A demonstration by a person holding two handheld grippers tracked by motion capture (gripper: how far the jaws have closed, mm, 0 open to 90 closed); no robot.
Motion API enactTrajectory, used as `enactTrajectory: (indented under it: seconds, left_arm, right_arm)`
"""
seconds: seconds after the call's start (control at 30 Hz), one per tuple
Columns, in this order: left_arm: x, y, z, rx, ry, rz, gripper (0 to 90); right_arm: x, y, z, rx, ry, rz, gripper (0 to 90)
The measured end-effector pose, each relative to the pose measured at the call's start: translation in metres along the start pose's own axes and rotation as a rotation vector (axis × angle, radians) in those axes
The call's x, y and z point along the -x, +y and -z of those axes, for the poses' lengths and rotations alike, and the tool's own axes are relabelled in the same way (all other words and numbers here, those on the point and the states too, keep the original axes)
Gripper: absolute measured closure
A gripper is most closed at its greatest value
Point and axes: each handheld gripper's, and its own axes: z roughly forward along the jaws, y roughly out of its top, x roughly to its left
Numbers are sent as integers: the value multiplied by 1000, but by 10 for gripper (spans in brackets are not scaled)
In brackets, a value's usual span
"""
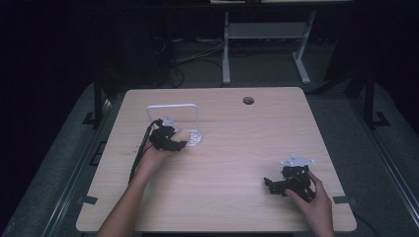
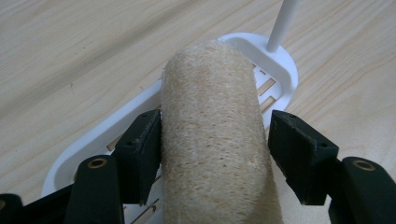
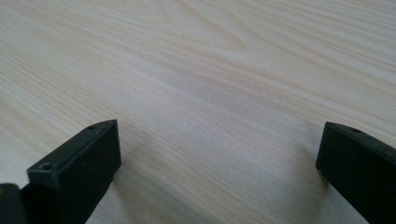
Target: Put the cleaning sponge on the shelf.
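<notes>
At centre frame of the left gripper view, a beige fibrous loofah cylinder (image 2: 215,135) lies over a white slotted plastic rack (image 2: 280,70), between the left tool (image 2: 215,156), whose jaws flank it (contact uncertain). It looks light, springy and best held mid-length. The right tool (image 3: 217,163) stands open above the pale wooden surface (image 3: 210,70).

Table (image 1: 237,163): pale wood grain, rounded corners, lit against the dark room I work in.
Hole (image 1: 248,100): round, dark, near the table's far edge, right of the middle.
Tape (image 1: 87,200): small grey strips on the table's left and right edges, near my side.
Floor (image 1: 257,74): grey, beyond the table's far edge.
Cables (image 1: 190,59): dark tangle on the floor beyond the table's far left corner.
Frame (image 1: 267,37): pale legs and crossbar of other furniture, standing on the floor well beyond my table.
</notes>
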Motion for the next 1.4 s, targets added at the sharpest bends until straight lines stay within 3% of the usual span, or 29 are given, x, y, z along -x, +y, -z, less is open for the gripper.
enactTrajectory:
  seconds: [0.47, 0.7, 0.87, 1.1, 1.4]
  left_arm:
    - [1, 5, 30, 64, 7, 10, 346]
    - [7, 4, 51, 76, -19, 21, 450]
    - [16, 0, 63, 82, -66, 24, 584]
    - [22, -12, 60, 41, -124, 14, 879]
    - [25, -21, 43, -2, -154, 17, 899]
  right_arm:
    - [0, 0, 0, 0, 0, -1, 0]
    - [0, 0, 0, 0, 0, -1, 0]
    - [0, 0, 0, 0, 0, -1, 0]
    - [0, 0, 0, 0, -1, -1, 0]
    - [0, 0, 0, 0, -1, -2, 0]
